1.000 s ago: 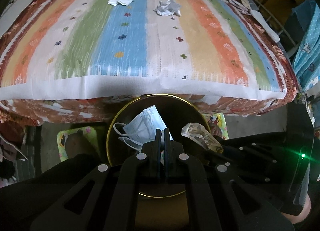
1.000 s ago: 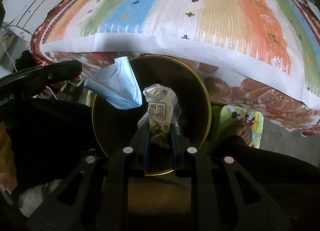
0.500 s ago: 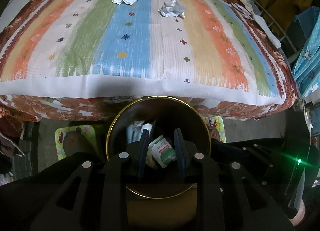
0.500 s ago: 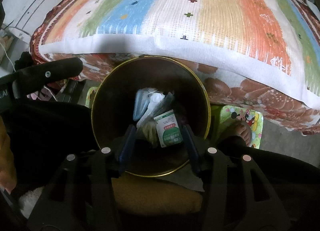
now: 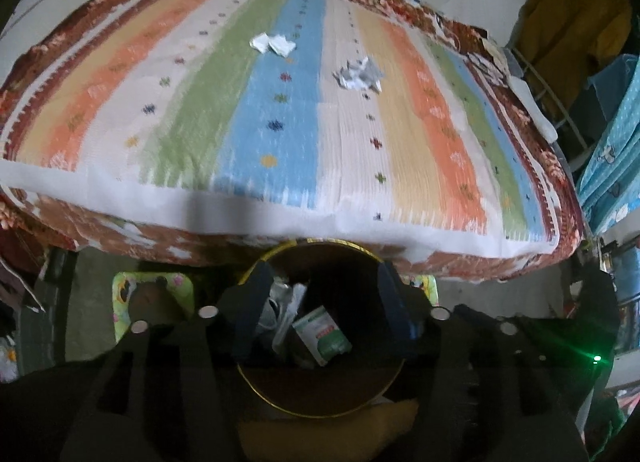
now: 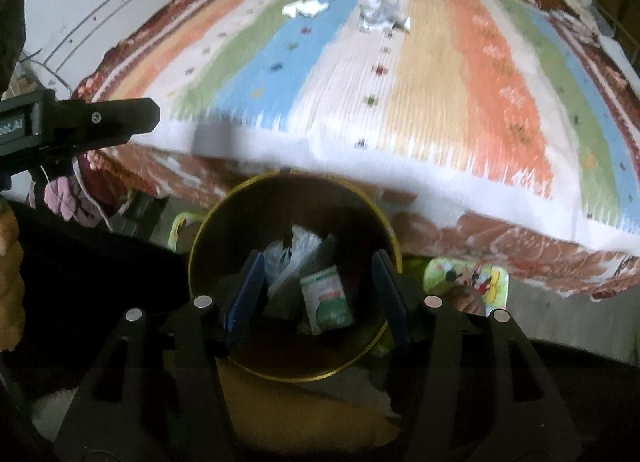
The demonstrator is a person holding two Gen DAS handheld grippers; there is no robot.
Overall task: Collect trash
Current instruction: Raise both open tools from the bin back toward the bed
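Black gripper (image 5: 322, 294) frames, blue pads (image 6: 245, 294), silver screws

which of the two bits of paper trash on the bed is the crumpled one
The greyish wad on the white stripe, right of the blue one, is crumpled into a ball. The other piece, on the blue stripe, lies flat and white.

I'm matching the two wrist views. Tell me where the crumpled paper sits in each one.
Left wrist: crumpled paper upper centre, on the bed's white stripe.
Right wrist: crumpled paper near the top, right of centre, same stripe.
Shared landmark: the torn white scraps lie just left of it on the blue stripe.
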